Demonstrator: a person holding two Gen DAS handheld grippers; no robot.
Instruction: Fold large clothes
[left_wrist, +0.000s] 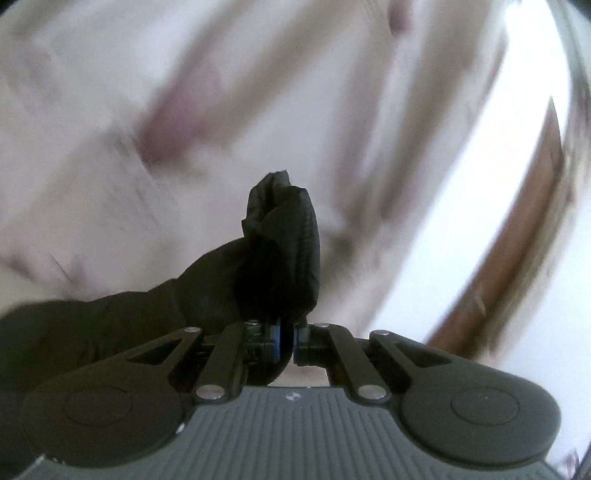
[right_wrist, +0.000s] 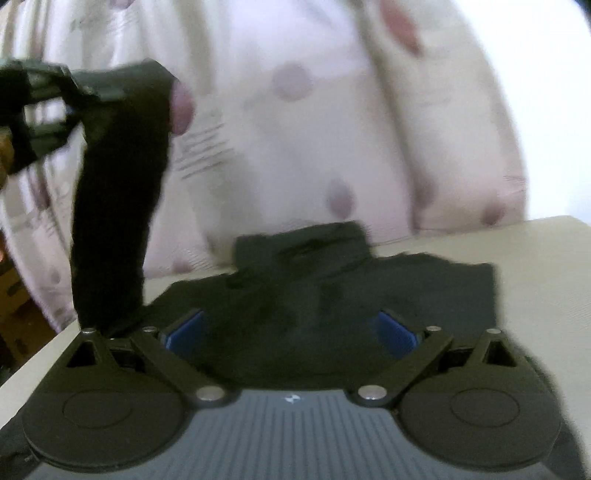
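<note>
A black garment (right_wrist: 332, 280) lies on a pale table (right_wrist: 535, 258). My left gripper (left_wrist: 287, 338) is shut on a bunched end of the black garment (left_wrist: 280, 240), which trails down to the left. In the right wrist view the left gripper (right_wrist: 79, 92) shows at the upper left, lifting a black strip of the garment (right_wrist: 118, 206) off the table. My right gripper (right_wrist: 291, 332) is open and empty, its blue pads (right_wrist: 184, 332) spread wide just above the flat part of the garment.
A pale curtain with mauve dots (right_wrist: 314, 129) hangs behind the table. A brown wooden strip (left_wrist: 517, 240) and bright white areas show at the right of the left wrist view. The table's left edge (right_wrist: 37, 354) is near, with brown boxes (right_wrist: 14, 295) beyond it.
</note>
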